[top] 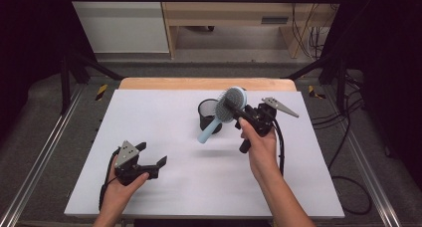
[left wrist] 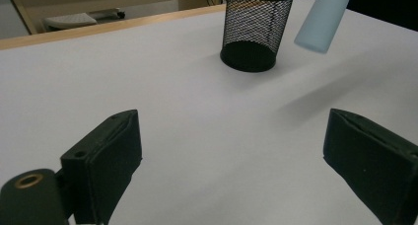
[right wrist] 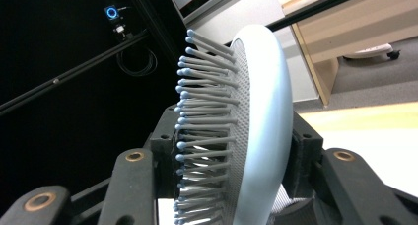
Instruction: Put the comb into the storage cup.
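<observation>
Left tongs [top: 152,155] gape empty; right tongs [top: 238,113] clamp hairbrush [top: 225,112], handle slanting down-left.

Hairbrush [top: 225,111] just right of mesh cup [top: 208,115].
</observation>
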{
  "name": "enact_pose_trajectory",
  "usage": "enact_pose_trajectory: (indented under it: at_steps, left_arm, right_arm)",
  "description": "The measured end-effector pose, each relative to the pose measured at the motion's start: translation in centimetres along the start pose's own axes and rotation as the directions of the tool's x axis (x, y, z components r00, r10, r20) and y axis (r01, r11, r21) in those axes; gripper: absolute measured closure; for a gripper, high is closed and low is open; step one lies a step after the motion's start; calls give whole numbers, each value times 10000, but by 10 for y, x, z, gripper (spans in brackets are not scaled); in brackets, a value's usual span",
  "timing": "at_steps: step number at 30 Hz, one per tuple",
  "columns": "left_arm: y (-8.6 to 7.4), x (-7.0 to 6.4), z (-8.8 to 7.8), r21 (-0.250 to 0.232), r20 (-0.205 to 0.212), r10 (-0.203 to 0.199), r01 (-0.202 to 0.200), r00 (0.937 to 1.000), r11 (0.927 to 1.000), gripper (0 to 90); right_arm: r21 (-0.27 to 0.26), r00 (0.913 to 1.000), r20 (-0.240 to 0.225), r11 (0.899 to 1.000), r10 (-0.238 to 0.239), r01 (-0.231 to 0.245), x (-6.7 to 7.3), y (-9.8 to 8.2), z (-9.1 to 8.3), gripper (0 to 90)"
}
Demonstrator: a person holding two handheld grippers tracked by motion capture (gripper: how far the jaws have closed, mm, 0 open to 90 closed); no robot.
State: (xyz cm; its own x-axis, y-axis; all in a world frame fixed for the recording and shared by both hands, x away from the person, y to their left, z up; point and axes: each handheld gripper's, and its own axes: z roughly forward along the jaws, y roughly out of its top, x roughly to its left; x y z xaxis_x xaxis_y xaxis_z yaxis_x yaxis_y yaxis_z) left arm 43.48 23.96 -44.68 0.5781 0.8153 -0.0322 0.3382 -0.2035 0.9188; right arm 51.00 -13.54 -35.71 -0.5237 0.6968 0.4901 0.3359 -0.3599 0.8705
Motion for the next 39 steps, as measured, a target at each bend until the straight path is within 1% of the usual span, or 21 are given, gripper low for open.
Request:
enact_pose_trajectory:
  at_steps: [3, 6, 8, 10, 12, 14, 15, 16, 17, 19, 21, 23, 29, 30, 31, 32, 34, 37, 38, 39]
  left_arm:
    - [-1, 4, 0, -36, -122, -113, 112, 9999, 9999, 73]
    - [-3, 7, 0, -25, -269, -275, 274, 9993, 9996, 72]
    - [-3, 8, -1, -8, -269, -284, 284, 9992, 9996, 72]
    - [-3, 8, -1, -53, -318, -289, 288, 9991, 9996, 72]
    - [-4, 9, 0, 12, -399, -225, 225, 9989, 9997, 69]
    - [-5, 11, 0, 25, -407, -272, 273, 9988, 9996, 64]
    - [-6, 12, 0, 30, -519, -295, 297, 9982, 9996, 63]
    - [-6, 13, -1, -9, -579, -345, 345, 9977, 9994, 62]
    - [-6, 14, -1, -59, -547, -384, 381, 9978, 9993, 62]
    - [-6, 15, -2, -168, -600, -383, 373, 9975, 9992, 57]
    - [-5, 16, -4, -310, -727, -456, 434, 9963, 9986, 51]
    - [-5, 17, -4, -452, -699, -569, 539, 9959, 9975, 50]
    - [-5, 18, -5, -562, -797, -587, 543, 9951, 9969, 49]
    - [-5, 19, -6, -552, -871, -530, 483, 9948, 9973, 49]
    - [-5, 19, -7, -617, -980, -511, 452, 9939, 9971, 49]
    - [-5, 19, -8, -698, -1064, -497, 424, 9931, 9967, 49]
    - [-5, 21, -9, -808, -1134, -569, 478, 9919, 9956, 49]
    - [-5, 23, -9, -827, -1211, -643, 544, 9906, 9951, 50]
    - [-6, 23, -10, -886, -1313, -666, 552, 9891, 9945, 51]
    - [-6, 24, -11, -939, -1455, -682, 548, 9870, 9941, 52]
  right_arm:
    - [11, 9999, -47, 9999, -119, 119, 6, 10, 6, 519]
    - [54, 9996, -93, 9997, -251, 251, 11, 16, 11, 518]
    - [50, 9993, -117, 9993, -367, 367, 13, 20, 14, 518]
    - [56, 9991, -144, 9992, -397, 397, 15, 24, 17, 518]
    - [48, 9990, -180, 9991, -411, 412, 18, 28, 18, 518]
    - [0, 9988, -174, 9990, -448, 449, 19, 32, 20, 517]
    - [-22, 9989, -164, 9990, -445, 445, 20, 33, 21, 517]
    - [-43, 9989, -160, 9990, -434, 434, 20, 35, 21, 517]
    - [-46, 9991, -140, 9992, -399, 398, 20, 37, 22, 517]
    - [-82, 9989, -89, 9990, -451, 450, 20, 39, 23, 517]
    - [-101, 9992, -68, 9991, -405, 405, 20, 41, 25, 516]
    - [-115, 9991, -83, 9991, -419, 418, 20, 43, 26, 516]
    - [-146, 9992, -22, 9991, -409, 408, 21, 48, 31, 516]
    - [-178, 9992, -10, 9990, -403, 403, 20, 50, 32, 516]
    - [-186, 9995, 6, 9993, -323, 323, 21, 51, 33, 515]
    - [-220, 9994, 22, 9992, -340, 340, 20, 53, 35, 516]
    - [-309, 9995, 38, 9990, -310, 311, 19, 57, 37, 515]
    - [-363, 9994, 149, 9988, -326, 331, 15, 62, 41, 515]
    - [-351, 9995, 205, 9990, -258, 265, 14, 63, 43, 515]
    - [-360, 9993, 255, 9989, -286, 295, 12, 65, 45, 514]
